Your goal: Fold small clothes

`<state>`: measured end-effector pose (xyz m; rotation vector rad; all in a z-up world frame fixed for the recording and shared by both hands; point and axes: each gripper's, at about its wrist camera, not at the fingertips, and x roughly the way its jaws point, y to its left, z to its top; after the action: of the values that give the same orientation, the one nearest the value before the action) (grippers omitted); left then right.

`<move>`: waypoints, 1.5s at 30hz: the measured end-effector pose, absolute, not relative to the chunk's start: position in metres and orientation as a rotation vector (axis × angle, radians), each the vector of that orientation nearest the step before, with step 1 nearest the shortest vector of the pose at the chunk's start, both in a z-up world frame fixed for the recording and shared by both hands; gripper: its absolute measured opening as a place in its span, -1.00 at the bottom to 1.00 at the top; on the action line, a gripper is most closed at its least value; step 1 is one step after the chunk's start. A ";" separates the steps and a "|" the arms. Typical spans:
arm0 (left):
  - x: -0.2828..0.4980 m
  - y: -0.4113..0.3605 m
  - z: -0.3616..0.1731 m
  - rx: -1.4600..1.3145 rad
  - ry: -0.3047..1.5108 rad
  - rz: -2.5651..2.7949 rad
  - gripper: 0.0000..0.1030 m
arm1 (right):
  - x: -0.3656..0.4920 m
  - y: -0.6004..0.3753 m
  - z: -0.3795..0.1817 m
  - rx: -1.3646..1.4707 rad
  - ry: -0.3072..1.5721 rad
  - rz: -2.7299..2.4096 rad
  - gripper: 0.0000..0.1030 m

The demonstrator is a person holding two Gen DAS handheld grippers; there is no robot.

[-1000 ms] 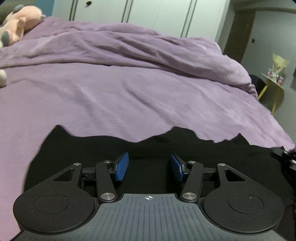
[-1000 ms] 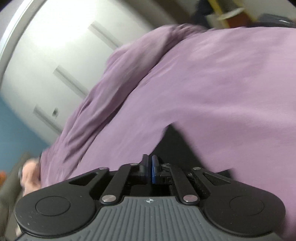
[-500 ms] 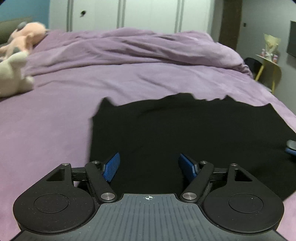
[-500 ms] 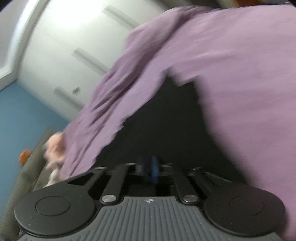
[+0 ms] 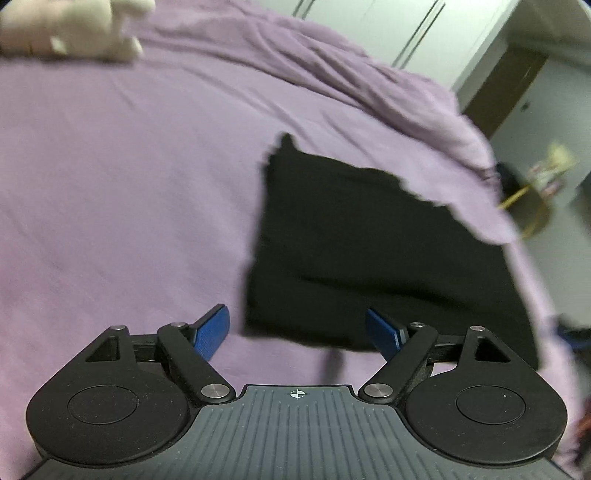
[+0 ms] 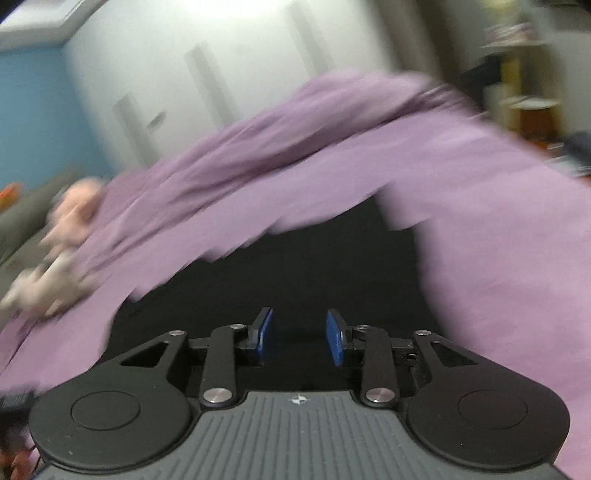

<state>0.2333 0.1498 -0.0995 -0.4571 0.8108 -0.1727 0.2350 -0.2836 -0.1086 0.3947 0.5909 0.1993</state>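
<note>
Left wrist view recorded no containers on the bed. One cream plush toy [image 5: 74, 31], soft and blurred, lay at the far left on the purple bedspread [image 5: 129, 192], a matte cloth with shallow creases. One bunched duvet [image 5: 332, 74] of the same purple ran along the far side. One black garment [image 5: 369, 251] lay flat on the bedspread right of centre, roughly rectangular, with a ragged far edge and one narrow strip hanging from its near edge. The left gripper [image 5: 297, 334] was held over the garment's near left corner, gripping nothing; its jaws stood wide apart, with two blue ribbed pads, one over bare bedspread and one over black cloth. At the far right stood one yellow-legged side table [image 5: 532, 206]; whatever stood on it was too blurred to identify.

Right wrist view was heavily motion-blurred. At the left, pale plush toys [image 6: 66, 251] lay on the bedspread [image 6: 498, 240]; their number could not be determined. White wardrobe doors [image 6: 221, 81] with vertical handles stood behind the bed. The garment [image 6: 314, 266] appeared as one dark shape narrowing toward its far end, directly ahead of the right gripper [image 6: 299, 338]. That gripper's jaws were parted with a clear gap between the two blue pads, and no cloth was seen between them. Whether the pads touched the garment could not be determined.
</note>
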 end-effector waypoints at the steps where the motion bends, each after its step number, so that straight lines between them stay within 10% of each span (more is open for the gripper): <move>1: 0.238 0.151 -0.103 -0.507 0.822 -0.181 0.68 | 0.240 -0.268 -0.111 0.384 0.625 0.233 -0.41; 4: 0.254 0.160 -0.111 -0.622 0.806 -0.154 0.64 | 0.246 -0.232 -0.117 0.401 0.692 0.307 -0.41; 14: 0.310 0.185 -0.145 -0.943 0.834 -0.138 -0.58 | 0.274 -0.150 -0.114 0.278 0.655 0.224 -0.69; 24: 0.301 0.187 -0.141 -0.939 0.795 -0.136 -0.69 | 0.295 -0.090 -0.136 -0.036 0.599 0.177 -0.71; 45: 0.323 0.075 -0.045 -0.328 0.883 -0.123 -0.70 | 0.250 -0.243 -0.120 0.409 0.636 0.017 -0.70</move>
<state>0.3232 0.0751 -0.0455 -0.3275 0.8832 -0.1234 0.2498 -0.2432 -0.1205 0.4094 0.6364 0.0165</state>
